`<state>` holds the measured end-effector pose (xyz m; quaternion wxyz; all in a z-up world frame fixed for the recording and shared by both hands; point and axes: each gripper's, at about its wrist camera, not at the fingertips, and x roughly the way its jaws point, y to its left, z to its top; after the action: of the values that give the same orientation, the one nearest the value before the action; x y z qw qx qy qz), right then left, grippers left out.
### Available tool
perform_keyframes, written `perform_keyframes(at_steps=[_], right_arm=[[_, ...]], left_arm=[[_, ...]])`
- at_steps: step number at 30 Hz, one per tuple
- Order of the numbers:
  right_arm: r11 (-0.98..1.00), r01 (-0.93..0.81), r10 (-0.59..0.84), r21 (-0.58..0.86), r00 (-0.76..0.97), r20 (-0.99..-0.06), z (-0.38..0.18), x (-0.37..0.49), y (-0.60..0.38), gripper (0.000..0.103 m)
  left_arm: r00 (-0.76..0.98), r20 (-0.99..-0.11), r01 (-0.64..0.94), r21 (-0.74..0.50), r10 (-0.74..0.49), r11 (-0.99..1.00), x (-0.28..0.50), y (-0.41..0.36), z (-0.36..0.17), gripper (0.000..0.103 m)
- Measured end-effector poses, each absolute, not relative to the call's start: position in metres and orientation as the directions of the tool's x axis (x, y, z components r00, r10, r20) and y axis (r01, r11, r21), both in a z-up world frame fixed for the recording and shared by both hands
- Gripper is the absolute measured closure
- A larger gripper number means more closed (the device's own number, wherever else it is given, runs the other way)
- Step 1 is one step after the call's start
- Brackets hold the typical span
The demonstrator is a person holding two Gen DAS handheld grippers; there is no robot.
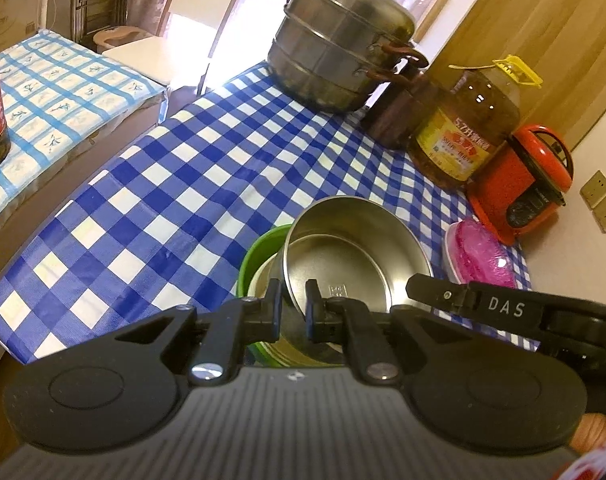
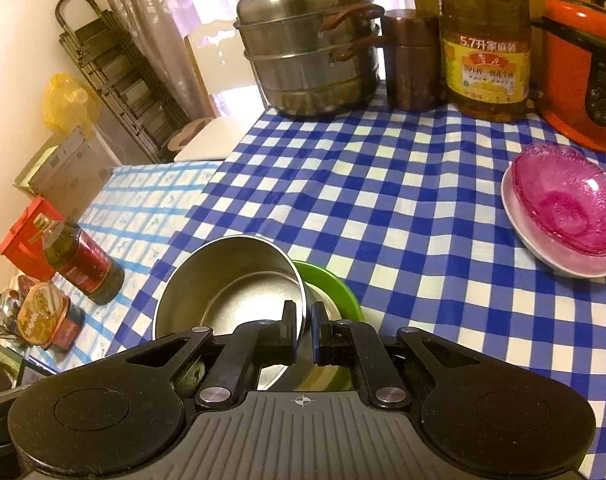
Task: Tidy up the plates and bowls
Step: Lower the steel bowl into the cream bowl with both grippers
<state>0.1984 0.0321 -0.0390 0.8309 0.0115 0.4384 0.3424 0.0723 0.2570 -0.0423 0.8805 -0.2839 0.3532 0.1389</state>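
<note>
Table with blue-and-white checked vinyl cloth (image 2: 383,184): smooth, glossy surface; dishes set on it will likely slide rather than bite.

Round stainless-steel bowl with straight walls (image 1: 355,256): held up, above and partly inside a shallow green plastic bowl with a pale inner face (image 1: 255,256). Cannot tell whether the steel base touches the green one. In the right wrist view the same steel bowl (image 2: 227,280) sits left of the green rim (image 2: 335,288).

Handling judgement: thin sheet metal, stiff, light, not fragile, but polished and slippery, so a one-sided rim pinch would tend to let it swing. The rim wall is the only sensible hold, one finger inside and one outside.

Left gripper (image 1: 293,300): jaws drawn in tight on the steel bowl's wall, pads either side of the rim.
Right gripper (image 2: 303,332): same pinch on the opposite rim, one pad inside the bowl and one outside. Two opposed holds keep it level.

White plate (image 2: 519,224) carrying stacked pink translucent ribbed bowls (image 2: 571,204): well apart to the right, near the orange cooker (image 2: 583,68). These look like glass or hard plastic; treat as brittle and slick.
</note>
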Motion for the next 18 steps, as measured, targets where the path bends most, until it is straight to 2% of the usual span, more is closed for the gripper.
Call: perform_keyframes(at_steps=[18], right_arm=[[0.779,-0.551,0.546,0.3,0.361,-0.756,-0.062,0.205,0.04,0.096]], left_arm=[[0.672,-0.74,-0.432,-0.354,0.034,0.83,0.086,0.258,-0.066,0.093]])
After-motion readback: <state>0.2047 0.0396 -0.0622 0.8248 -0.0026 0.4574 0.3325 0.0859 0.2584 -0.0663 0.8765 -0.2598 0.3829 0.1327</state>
